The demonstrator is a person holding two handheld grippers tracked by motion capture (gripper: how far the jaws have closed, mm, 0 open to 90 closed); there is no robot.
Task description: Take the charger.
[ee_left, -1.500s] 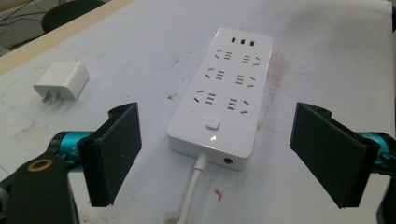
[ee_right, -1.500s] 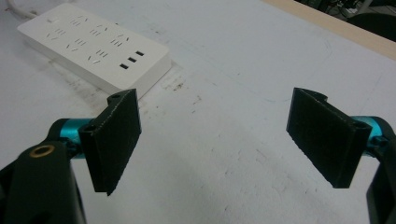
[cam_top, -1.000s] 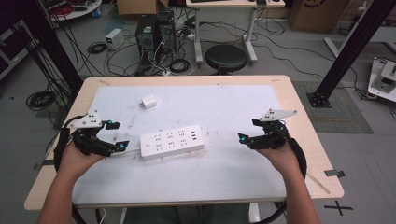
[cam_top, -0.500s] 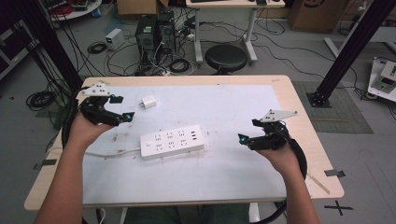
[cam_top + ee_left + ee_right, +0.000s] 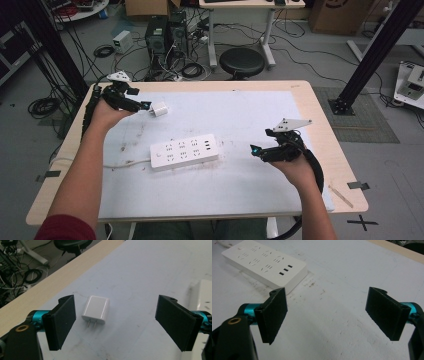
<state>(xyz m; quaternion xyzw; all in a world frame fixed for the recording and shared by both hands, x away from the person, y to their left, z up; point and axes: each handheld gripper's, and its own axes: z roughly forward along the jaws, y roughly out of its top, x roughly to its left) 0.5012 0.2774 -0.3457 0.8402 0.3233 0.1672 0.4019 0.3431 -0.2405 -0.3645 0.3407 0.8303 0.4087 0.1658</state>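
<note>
White charger (image 5: 96, 309) lies between the outstretched left gripper's (image 5: 116, 322) spread jaws.

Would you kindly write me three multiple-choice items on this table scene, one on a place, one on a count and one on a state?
1. Where does the white charger lie?
A. in front of the left gripper, nearer one jaw
B. plugged into the power strip
C. on the floor

2. How many metal prongs does the charger show?
A. none
B. two
C. four

3. How do the jaws of the right gripper stand?
A. shut on the cord
B. shut on nothing
C. wide open over bare mat

Answers: 1 A, it rests flat on the mat near that gripper's jaw; 2 B, two pins stick out; 3 C, a wide gap holds nothing.
</note>
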